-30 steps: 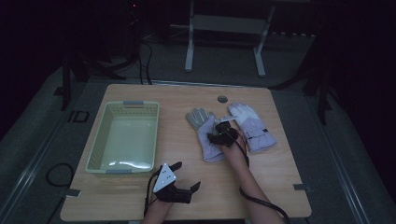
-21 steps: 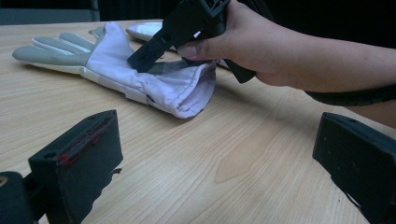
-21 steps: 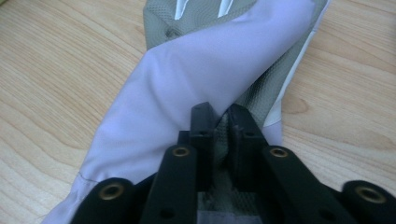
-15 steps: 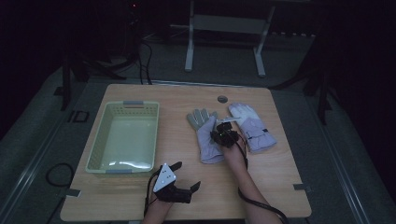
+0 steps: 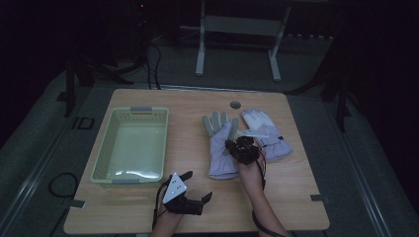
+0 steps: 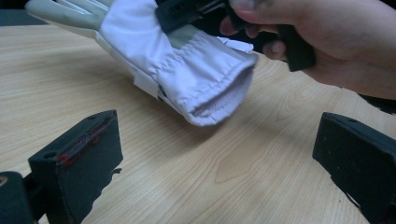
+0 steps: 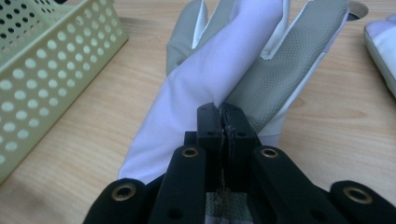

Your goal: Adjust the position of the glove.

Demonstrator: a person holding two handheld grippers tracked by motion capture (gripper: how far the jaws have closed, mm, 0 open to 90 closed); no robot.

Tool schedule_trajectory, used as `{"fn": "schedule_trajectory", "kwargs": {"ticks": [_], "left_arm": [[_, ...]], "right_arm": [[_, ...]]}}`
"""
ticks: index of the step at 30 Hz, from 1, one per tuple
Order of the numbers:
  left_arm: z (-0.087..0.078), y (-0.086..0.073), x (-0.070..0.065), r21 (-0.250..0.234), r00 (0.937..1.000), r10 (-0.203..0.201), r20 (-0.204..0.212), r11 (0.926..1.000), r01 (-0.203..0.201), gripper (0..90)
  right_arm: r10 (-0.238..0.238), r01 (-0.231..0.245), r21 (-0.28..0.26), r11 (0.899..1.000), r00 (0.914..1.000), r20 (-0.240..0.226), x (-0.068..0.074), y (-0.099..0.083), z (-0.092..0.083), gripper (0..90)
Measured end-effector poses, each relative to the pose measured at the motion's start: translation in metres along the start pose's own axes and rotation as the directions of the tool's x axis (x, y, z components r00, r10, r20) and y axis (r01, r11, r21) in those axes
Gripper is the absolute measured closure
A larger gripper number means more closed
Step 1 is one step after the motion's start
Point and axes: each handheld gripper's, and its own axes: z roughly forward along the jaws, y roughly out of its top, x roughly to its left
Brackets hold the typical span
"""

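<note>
I have the right gripper [image 7: 223, 122] pinching a fold of the near glove [image 7: 219, 79], lifting off the table — nothing in the basket [image 5: 129, 148] yet. Left gripper [image 6: 219, 158] jaws spread, glove cuff ahead; second glove [image 5: 267, 133] waits.

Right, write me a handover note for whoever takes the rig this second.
Right tongs: shut on the near glove, pinching a fold of its fabric; the glove is partly raised, cuff off the wood in the left gripper view.
Left tongs: open, holding nothing, at the table's near edge in front of the green basket.
Second glove: flat on the table, beside the first.
Done: first glove gripped.
Left, probably: carry it to the basket, which holds nothing yet, then fetch the second glove.
</note>
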Motion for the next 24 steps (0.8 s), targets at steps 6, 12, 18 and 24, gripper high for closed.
{"fn": "schedule_trajectory", "kwargs": {"ticks": [6, 12, 18, 24], "left_arm": [[0.000, 0.000, 0.000, 0.000, 1.0000, 0.000, 0.000, 1.0000, 0.000, 1.5], [0.000, 0.000, 0.000, 0.000, 1.0000, -0.002, 0.001, 1.0000, 0.002, 1.5], [0.000, 0.000, -0.001, 0.001, 1.0000, 0.003, -0.002, 1.0000, -0.003, 1.5], [0.000, 0.000, 0.000, 0.001, 1.0000, 0.004, 0.000, 1.0000, -0.004, 1.5]], "right_arm": [[0.017, -0.017, 0.002, 1.000, 0.9997, 0.015, 0.001, -0.013, -0.002, 87.1], [0.023, -0.024, 0.040, 0.999, 0.9993, 0.030, -0.006, -0.024, 0.008, 87.0], [0.055, -0.057, 0.062, 0.996, 0.9977, 0.039, -0.014, -0.034, 0.018, 86.6], [0.069, -0.072, 0.067, 0.995, 0.9964, 0.050, -0.014, -0.040, 0.024, 80.2]]}}
